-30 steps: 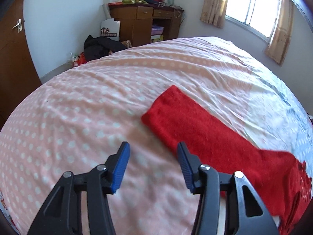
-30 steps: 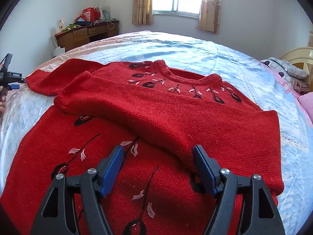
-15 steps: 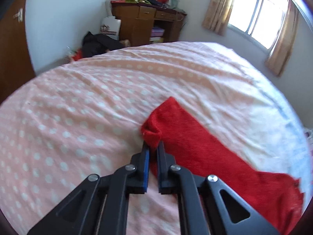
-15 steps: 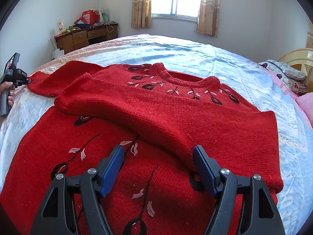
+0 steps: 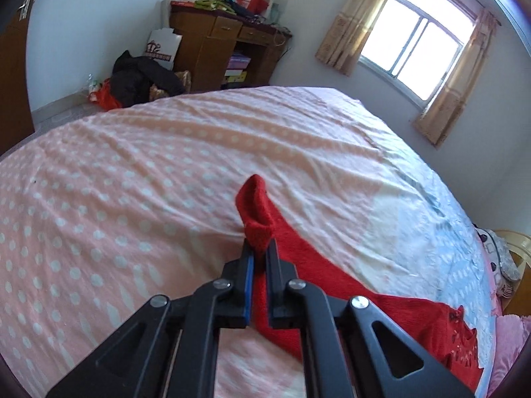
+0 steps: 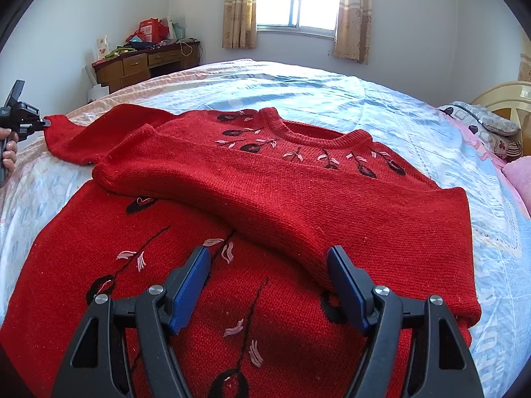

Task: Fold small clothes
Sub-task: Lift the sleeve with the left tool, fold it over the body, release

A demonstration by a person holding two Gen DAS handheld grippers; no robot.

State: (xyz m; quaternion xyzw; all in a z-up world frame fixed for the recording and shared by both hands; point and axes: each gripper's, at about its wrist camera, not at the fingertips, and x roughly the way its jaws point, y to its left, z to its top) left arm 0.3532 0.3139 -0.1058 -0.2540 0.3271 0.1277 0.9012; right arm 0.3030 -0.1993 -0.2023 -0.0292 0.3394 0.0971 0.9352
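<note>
Left tool (image 5: 260, 252) pinches the sweater (image 6: 265, 205) cuff (image 5: 257, 219) at its tips.

A coarse, matt knitted wool sweater (image 6: 298, 199) is lying on a smooth, lightly creased cotton bedsheet (image 5: 166, 172).

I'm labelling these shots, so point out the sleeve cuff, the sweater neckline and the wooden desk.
sleeve cuff (image 5: 257, 214), left wrist view, on the bunched knit ahead of the gripper.
sweater neckline (image 6: 315, 132), right wrist view, on the ribbed collar's front edge.
wooden desk (image 5: 229, 38), left wrist view, on a drawer front.
</note>
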